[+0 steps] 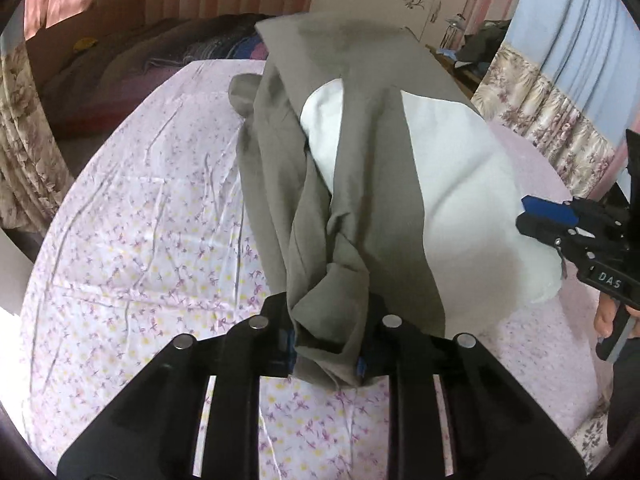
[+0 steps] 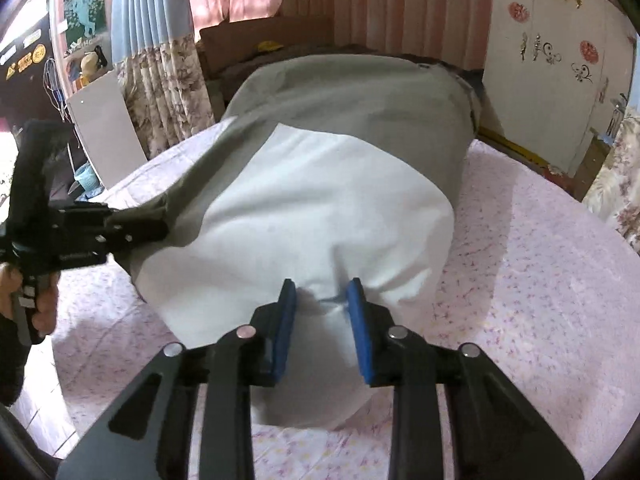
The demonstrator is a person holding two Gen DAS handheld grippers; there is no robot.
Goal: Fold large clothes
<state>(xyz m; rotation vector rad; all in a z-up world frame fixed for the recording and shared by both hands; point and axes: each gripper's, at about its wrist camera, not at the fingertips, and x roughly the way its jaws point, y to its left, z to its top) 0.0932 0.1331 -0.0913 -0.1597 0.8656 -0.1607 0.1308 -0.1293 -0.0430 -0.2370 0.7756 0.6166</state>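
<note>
Left wrist view: our left gripper (image 1: pixel 326 344) clamps a bunched olive edge of the garment (image 1: pixel 372 184) on the bed (image 1: pixel 140 208). The right gripper (image 2: pixel 322 320) pinches its white lining — seemingly. We're gripping corners — next, lift together and fold over.

- The left black two-finger gripper (image 1: pixel 326 344) points steeply downward, its blue-padded jaws drawn in and clamped on a bunched grey fold.
- The right black two-finger gripper (image 2: pixel 322 292) tilts down too, its blue pads (image 2: pixel 285 328) set a little apart with white cloth between them.
- In the right wrist view, a hand (image 2: pixel 42 304) at nine o'clock grips the left handle.
</note>
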